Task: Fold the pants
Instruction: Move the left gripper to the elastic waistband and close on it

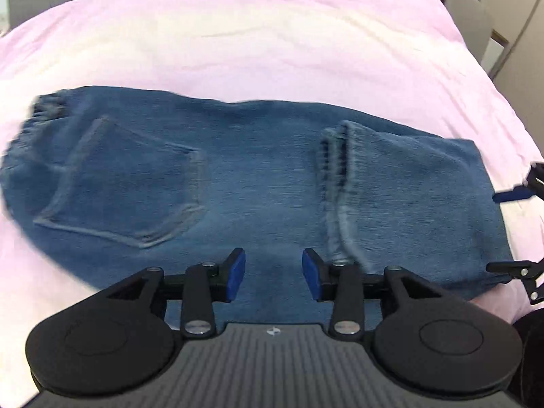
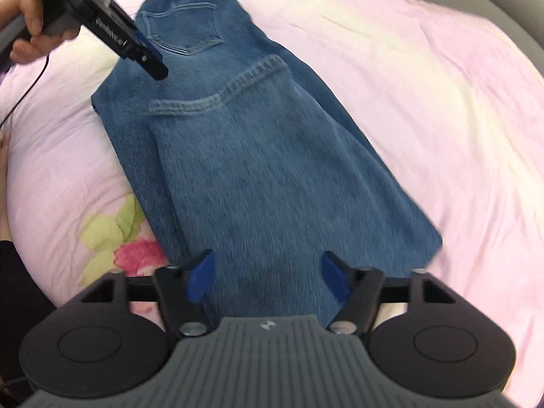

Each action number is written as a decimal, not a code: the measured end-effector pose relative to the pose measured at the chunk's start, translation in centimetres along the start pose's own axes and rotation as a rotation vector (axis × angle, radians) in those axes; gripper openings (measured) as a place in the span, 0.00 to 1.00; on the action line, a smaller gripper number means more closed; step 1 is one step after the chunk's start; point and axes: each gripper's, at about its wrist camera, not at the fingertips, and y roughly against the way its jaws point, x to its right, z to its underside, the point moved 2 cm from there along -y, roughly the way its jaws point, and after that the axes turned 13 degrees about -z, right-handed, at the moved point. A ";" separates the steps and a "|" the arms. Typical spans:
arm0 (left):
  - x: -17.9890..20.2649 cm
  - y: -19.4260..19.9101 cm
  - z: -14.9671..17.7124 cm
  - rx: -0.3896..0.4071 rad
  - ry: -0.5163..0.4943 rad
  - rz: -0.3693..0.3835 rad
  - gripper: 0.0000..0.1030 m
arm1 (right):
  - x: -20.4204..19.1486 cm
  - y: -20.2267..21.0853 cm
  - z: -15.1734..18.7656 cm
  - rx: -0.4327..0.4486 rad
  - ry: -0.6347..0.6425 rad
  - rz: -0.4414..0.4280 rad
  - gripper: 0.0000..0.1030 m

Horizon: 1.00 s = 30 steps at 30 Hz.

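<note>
Blue denim pants [image 1: 238,176] lie folded on a pink bedsheet [image 1: 272,51], waistband and back pocket [image 1: 125,183] at the left, leg hems [image 1: 336,183] folded back over the middle. My left gripper [image 1: 273,273] hovers open and empty over the near edge. The right gripper's fingers [image 1: 510,197] show at the right end. In the right wrist view the pants [image 2: 258,170] run away from me, hems [image 2: 217,97] across the top layer, pocket [image 2: 185,29] far. My right gripper [image 2: 268,272] is open over the folded end. The left gripper [image 2: 149,61] hangs above the pants.
The sheet [image 2: 425,102] has a flower print [image 2: 125,241] beside the pants' left edge. A hand [image 2: 30,23] holds the left gripper, with a cable trailing down. Furniture [image 1: 489,23] stands beyond the bed's far right corner.
</note>
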 end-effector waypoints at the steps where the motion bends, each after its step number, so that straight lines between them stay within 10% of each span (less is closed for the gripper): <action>1: -1.0 0.4 0.0 0.003 0.017 -0.007 0.49 | 0.0 -0.7 -0.8 -0.003 0.029 0.004 0.78; 16: -13.2 -0.5 2.5 -0.016 0.255 -0.012 0.55 | 0.8 -11.2 -12.4 -0.010 0.236 -0.128 0.81; 30: -22.8 -4.1 2.1 0.044 0.594 0.067 0.75 | 0.6 -14.8 -16.2 -0.217 0.280 -0.170 0.89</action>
